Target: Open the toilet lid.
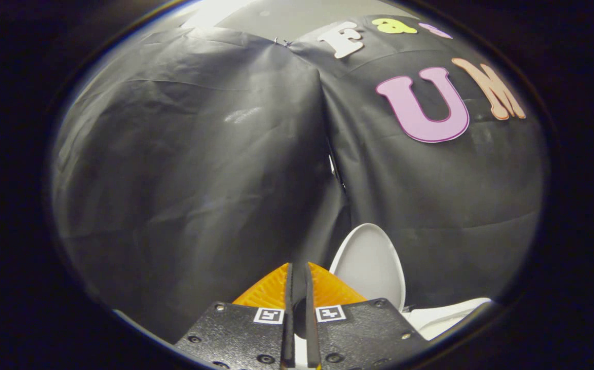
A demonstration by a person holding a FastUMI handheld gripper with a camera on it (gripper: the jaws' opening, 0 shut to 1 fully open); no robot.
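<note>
Black cloth walls (199,169) of the booth fill nearly all I can see ahead, two sheets meeting at a vertical seam straight beyond the fingers, a strip of pale ceiling above. My gripper (298,275) points up and away from the fixture; its two fingers stand close together, only a thin slit between them, and nothing is caught in that slit, so I read the tongs as narrow and empty. Just beyond the fingertips and a little to their right stands the white oval plastic toilet lid (371,264), upright, its inner face turned toward me, backed against the cloth or near it; I cannot tell whether it touches. Below it, beside the right finger's mount, a curved piece of white toilet rim (446,316) shows. By my judgement the lifting is already done: the lid is raised, and what is left is pulling clear. Next move, as I see it, calls for drawing the gripper back without brushing the lid's edge, since an upright lid that is not past its balance point could drop forward if knocked. I cannot see the hinge, so I cannot say how securely it rests. Nothing else stands in the way: no loose item near the fingers, the cloth wall well beyond them. Lid is the only close neighbour.
</note>
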